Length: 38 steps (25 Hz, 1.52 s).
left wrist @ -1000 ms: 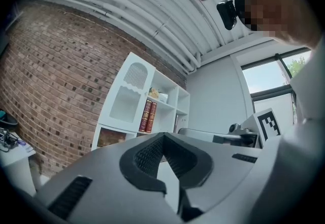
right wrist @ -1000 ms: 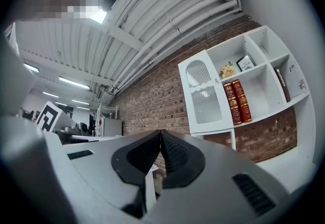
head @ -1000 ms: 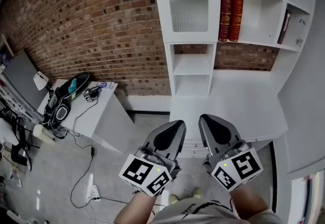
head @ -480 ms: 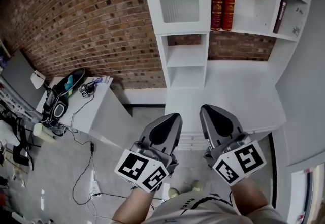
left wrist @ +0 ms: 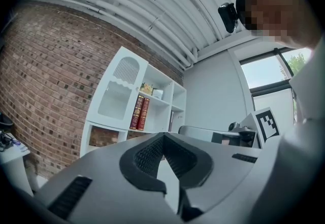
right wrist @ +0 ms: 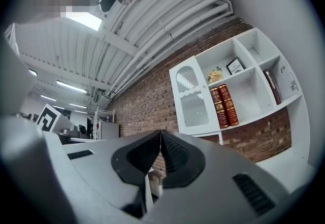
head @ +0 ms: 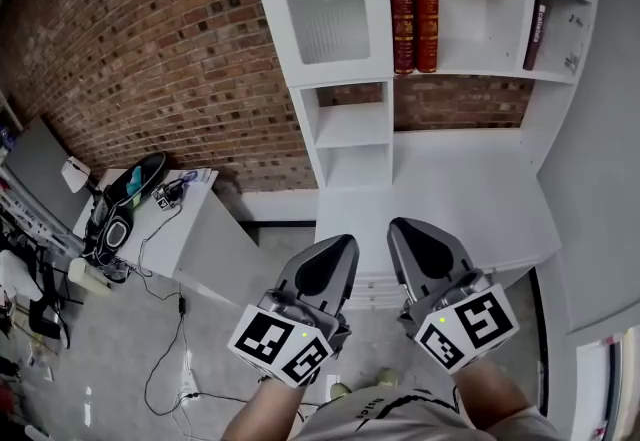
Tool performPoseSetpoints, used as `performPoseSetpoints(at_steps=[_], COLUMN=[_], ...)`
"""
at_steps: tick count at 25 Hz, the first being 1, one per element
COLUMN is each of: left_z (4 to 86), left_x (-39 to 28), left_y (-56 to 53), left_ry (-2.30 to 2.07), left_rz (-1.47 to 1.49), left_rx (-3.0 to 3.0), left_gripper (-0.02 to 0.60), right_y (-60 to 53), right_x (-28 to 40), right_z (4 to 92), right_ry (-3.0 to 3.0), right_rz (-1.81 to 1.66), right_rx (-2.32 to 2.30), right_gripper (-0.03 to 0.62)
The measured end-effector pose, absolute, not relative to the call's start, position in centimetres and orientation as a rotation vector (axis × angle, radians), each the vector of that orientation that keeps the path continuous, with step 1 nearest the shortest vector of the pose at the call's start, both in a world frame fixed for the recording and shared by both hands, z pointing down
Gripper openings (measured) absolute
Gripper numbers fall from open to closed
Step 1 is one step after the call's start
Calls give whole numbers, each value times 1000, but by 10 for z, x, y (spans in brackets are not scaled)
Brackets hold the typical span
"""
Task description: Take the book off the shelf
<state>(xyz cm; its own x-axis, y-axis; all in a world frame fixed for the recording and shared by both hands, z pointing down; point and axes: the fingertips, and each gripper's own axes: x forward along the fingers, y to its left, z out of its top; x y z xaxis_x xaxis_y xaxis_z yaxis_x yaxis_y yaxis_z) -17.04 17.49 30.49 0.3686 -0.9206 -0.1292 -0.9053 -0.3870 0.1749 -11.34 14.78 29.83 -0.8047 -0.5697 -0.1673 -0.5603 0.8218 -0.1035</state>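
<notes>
The left tongs [head: 343, 243] and right tongs [head: 398, 227] are seen clenched on nothing, side by side. Two red books [head: 413, 19] are stood upright on the white shelf [head: 480, 75] at twelve o'clock.

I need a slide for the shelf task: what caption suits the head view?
Left gripper and right gripper, both shut and empty, low before a white shelf unit holding two red books.

Head view: high, steeply down, shelf [head: 470, 75] well ahead. Each gripper view: low, angled up along its own fingers [left wrist: 146, 159]. All three share the red books [head: 413, 21]
</notes>
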Motion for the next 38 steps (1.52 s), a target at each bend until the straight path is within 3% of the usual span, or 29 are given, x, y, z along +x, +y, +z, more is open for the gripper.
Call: performPoseSetpoints(at_steps=[21, 38], left_z=[308, 325], left_x=[-100, -117], left_y=[130, 40], left_ry=[-1629, -1530], left_rz=[-281, -287], left_rx=[2572, 2617], left_gripper=[11, 11], right_y=[106, 25], right_x=[-28, -56], right_z=[305, 324], right_ry=[2746, 2764], right_rz=[-96, -100], right_rx=[-1001, -1103], right_gripper=[15, 15])
